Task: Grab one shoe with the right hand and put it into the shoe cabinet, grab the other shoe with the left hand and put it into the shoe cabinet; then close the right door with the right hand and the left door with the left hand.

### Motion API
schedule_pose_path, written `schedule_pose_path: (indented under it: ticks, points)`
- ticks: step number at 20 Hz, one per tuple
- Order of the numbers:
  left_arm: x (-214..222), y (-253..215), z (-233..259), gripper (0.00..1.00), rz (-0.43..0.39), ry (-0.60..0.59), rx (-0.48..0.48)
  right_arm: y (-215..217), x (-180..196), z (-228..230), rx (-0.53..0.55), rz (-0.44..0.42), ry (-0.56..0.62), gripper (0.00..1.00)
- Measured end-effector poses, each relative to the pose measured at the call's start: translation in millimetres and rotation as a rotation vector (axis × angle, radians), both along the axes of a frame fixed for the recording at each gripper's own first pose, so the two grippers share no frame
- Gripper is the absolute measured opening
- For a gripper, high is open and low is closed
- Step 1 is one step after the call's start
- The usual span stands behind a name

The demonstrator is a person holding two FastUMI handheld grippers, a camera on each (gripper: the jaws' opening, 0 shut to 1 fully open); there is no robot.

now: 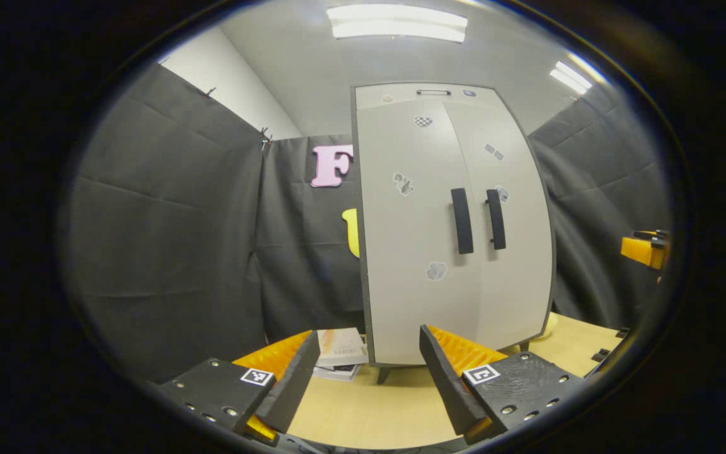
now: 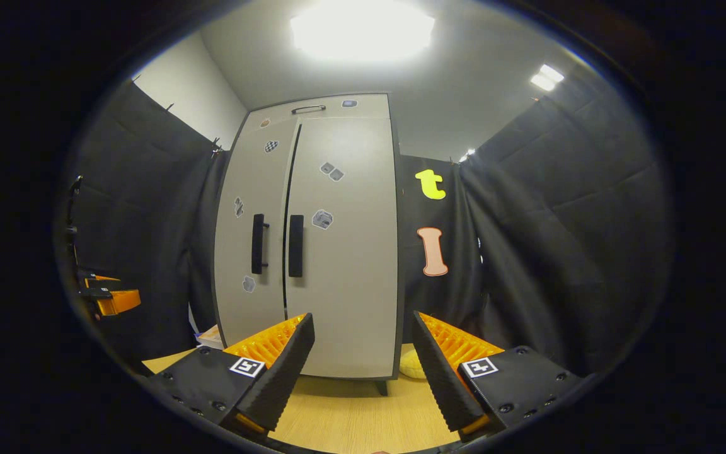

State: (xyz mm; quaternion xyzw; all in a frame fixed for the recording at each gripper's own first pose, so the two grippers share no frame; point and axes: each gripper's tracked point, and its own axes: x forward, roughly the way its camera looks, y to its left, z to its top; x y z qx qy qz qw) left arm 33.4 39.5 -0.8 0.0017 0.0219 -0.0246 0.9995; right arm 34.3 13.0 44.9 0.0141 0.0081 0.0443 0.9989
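Both doors (image 1: 457,221) of the cabinet (image 2: 312,239) sit flush, so left gripper (image 1: 363,372) and right gripper (image 2: 363,359) hang wide open, empty, over the desk (image 1: 363,410) front edge.

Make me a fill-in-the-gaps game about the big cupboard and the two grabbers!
1. Both doors of the shoe cabinet are ____.
2. The cabinet stands on a ____ table.
3. The fingers of the left gripper and the right gripper are spread apart, so both are ____.
4. Each door has one tall black ____ near the middle seam.

Missing words: closed; wooden; open; handle
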Motion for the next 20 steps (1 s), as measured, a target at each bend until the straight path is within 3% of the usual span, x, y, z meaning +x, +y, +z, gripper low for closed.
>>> schedule_pose_path:
  ticks: [1,2,5,19,20]
  points:
    - [0.5,0.4,-0.5,0.99,0.002,0.003,0.001,-1.2,-0.8,0.0,0.001,-0.002,-0.002,0.98]
    - [1.9,0.7,0.2,0.93,0.001,0.001,0.002,-2.0,0.2,0.8,0.001,-0.005,-0.003,0.98]
    - [5.0,3.6,2.8,0.93,0.005,-0.007,-0.001,-1.2,1.4,0.0,0.003,-0.007,-0.002,0.97]
    - [0.7,17.1,-1.6,0.93,0.028,0.002,-0.012,4.4,0.6,-0.5,-0.006,0.002,-0.004,0.98]
    - [1.4,16.5,-1.6,0.99,0.025,0.001,-0.014,3.9,0.4,-1.0,-0.006,0.001,-0.003,0.98]
